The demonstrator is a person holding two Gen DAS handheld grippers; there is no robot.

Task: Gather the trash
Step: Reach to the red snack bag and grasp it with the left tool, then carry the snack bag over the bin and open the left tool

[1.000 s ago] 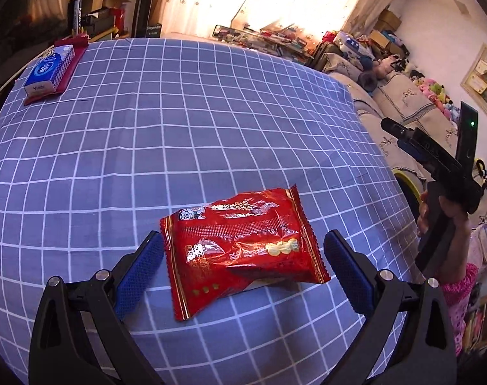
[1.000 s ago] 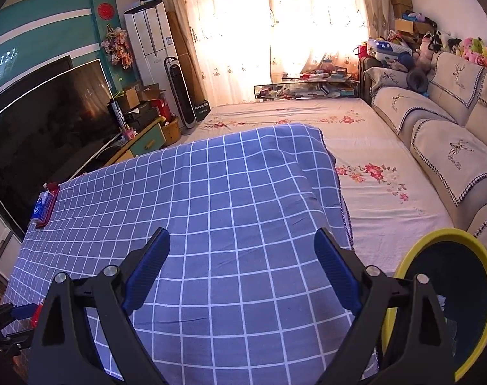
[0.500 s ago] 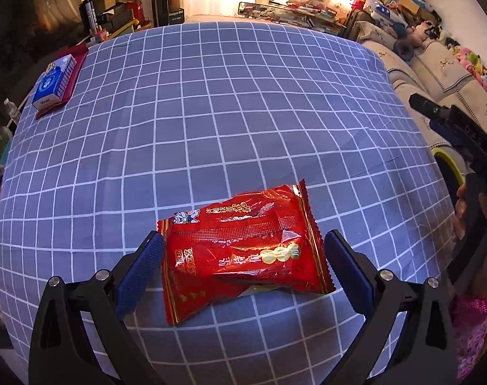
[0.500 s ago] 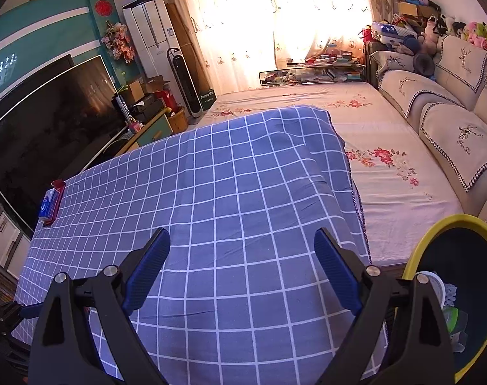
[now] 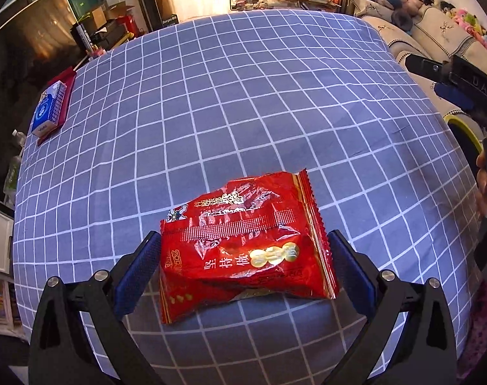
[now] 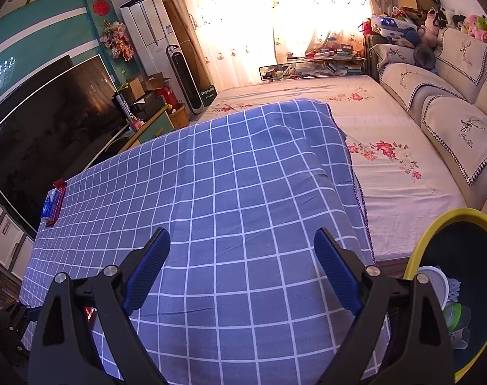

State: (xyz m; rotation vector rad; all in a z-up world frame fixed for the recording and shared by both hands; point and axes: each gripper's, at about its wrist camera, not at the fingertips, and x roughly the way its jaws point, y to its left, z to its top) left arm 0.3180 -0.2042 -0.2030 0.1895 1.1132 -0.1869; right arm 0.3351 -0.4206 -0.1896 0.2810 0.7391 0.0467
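The step in hand looks like the approach to a pickup. The left gripper (image 5: 243,263) tilts steeply down over the checked cloth (image 5: 243,96), its jaws spread wide with the red snack wrapper (image 5: 243,250) lying between them (the pads seem just beside its edges, though I cannot tell whether they touch). Next it must close on the crinkly film. The right gripper (image 6: 241,269) hovers wide apart and empty over the cloth, near the yellow-rimmed bin (image 6: 436,227).
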